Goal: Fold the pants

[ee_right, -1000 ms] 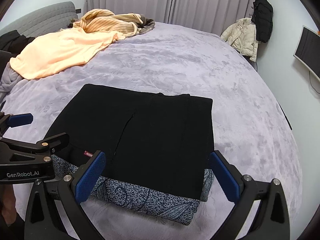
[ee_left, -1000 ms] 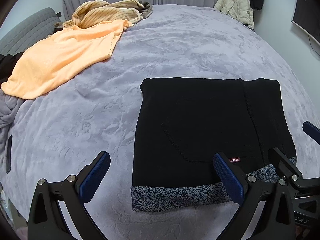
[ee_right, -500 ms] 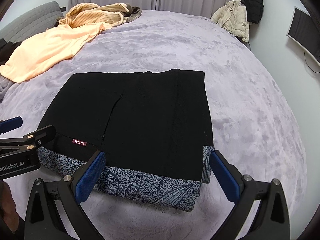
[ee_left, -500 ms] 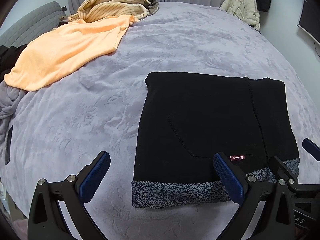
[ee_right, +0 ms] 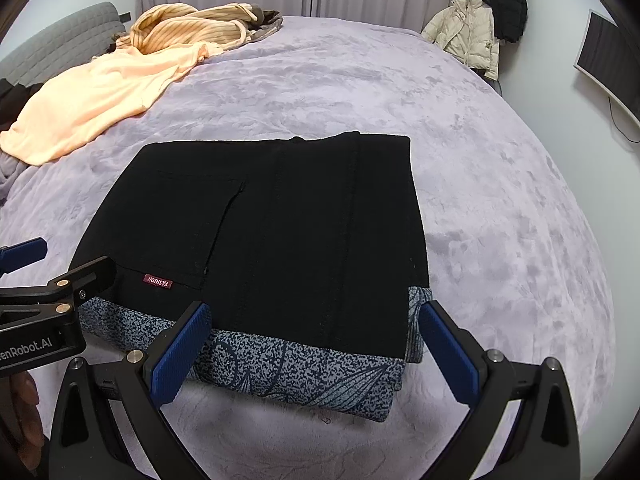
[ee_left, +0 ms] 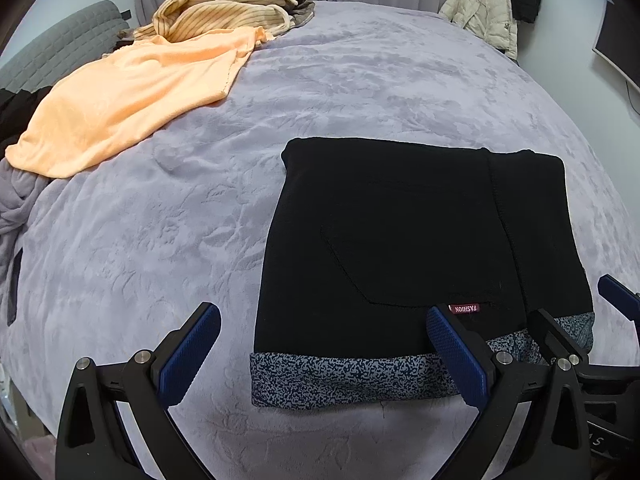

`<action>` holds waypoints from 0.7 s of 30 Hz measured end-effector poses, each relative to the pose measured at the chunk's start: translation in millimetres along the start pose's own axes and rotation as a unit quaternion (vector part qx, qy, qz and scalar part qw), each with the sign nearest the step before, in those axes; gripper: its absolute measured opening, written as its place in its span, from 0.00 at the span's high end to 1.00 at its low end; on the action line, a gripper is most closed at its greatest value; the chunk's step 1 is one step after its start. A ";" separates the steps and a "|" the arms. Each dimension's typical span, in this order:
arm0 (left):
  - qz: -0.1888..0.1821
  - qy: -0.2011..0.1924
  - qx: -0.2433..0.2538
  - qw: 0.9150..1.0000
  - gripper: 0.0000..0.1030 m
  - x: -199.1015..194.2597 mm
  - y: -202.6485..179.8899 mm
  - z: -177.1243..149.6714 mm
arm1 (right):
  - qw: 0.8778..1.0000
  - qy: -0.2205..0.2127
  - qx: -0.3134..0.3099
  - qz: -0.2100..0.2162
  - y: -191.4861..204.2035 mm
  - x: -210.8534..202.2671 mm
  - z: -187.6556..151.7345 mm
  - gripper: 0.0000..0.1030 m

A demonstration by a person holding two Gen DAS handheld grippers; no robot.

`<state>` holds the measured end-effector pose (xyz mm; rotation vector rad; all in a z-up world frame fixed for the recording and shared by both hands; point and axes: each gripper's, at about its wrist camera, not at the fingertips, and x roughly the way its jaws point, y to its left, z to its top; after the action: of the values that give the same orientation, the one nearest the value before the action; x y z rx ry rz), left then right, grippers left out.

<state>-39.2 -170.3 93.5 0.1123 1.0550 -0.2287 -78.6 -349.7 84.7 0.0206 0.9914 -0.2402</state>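
Your black left gripper with blue pads (ee_left: 320,354) and matching right gripper (ee_right: 316,352) hover side by side, jaws spread wide, empty.

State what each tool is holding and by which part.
Nothing. The left tool and right tool are both open, near the folded black pants.

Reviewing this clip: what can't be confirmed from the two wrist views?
- How many layers the folded black pants hold: top layer covers the rest, both views.
- What the patterned fabric underneath is: mostly hidden by the pants.
- Dark clothing at the left edge: cut off.
- Monitor: cut by right edge.
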 end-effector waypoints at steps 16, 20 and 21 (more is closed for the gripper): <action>0.006 0.014 -0.001 1.000 0.00 1.2 2.6 -2.0 | 1.000 -0.003 -0.003 -0.003 -0.2 -2.9 -0.3 0.00; 0.006 0.014 -0.001 1.000 0.00 0.1 2.9 -2.5 | 1.000 -0.004 -0.004 -0.003 -0.5 -3.2 0.1 0.00; 0.006 0.013 -0.001 1.000 0.00 -0.2 2.8 -2.5 | 1.000 -0.004 -0.004 -0.003 -0.3 -3.6 -0.1 0.00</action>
<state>-40.7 -167.1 92.4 0.1205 1.0807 -0.2165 -80.7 -349.3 87.6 0.0088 0.9846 -0.2424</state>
